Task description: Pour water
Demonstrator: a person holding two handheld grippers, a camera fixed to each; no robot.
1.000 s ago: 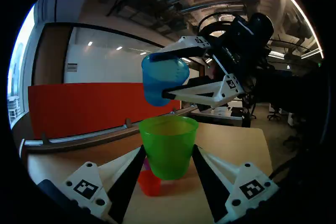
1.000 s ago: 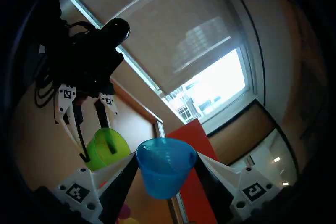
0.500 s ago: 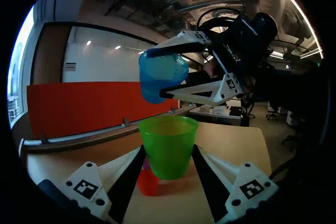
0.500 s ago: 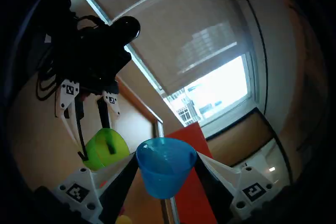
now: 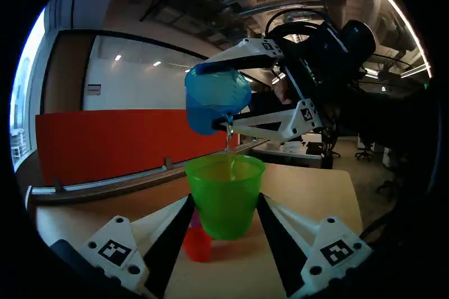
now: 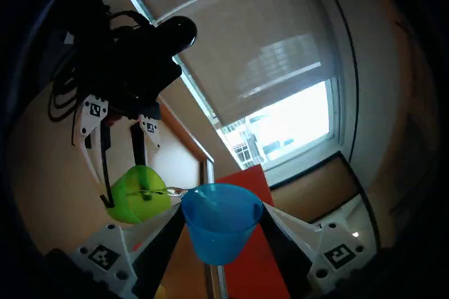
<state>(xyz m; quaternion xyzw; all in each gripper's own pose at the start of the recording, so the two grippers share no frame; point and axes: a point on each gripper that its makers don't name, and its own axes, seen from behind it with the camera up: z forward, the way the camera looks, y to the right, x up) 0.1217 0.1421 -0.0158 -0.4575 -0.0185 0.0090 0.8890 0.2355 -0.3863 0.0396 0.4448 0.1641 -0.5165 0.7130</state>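
Your left gripper (image 5: 224, 201) pinches the translucent green plastic cup (image 5: 225, 212) upright at the tan wooden bench (image 5: 314, 187); whether it rests there is unclear. Your right gripper (image 6: 221, 209) clamps the tilted translucent blue plastic cup (image 6: 220, 231) above it, and 1 thin stream of water (image 5: 228, 141) falls from its lip into the green mouth. Tip faster and the stream may arc past the rim. Tip too slowly and it may dribble down the blue wall onto the bench, near the small red cup-shaped piece (image 5: 197, 244). A drift of either gripper would do the same. The left gripper view gives you the stream side-on and the lip's height over the rim. The right gripper view looks into the green mouth, so sideways aim reads better there.
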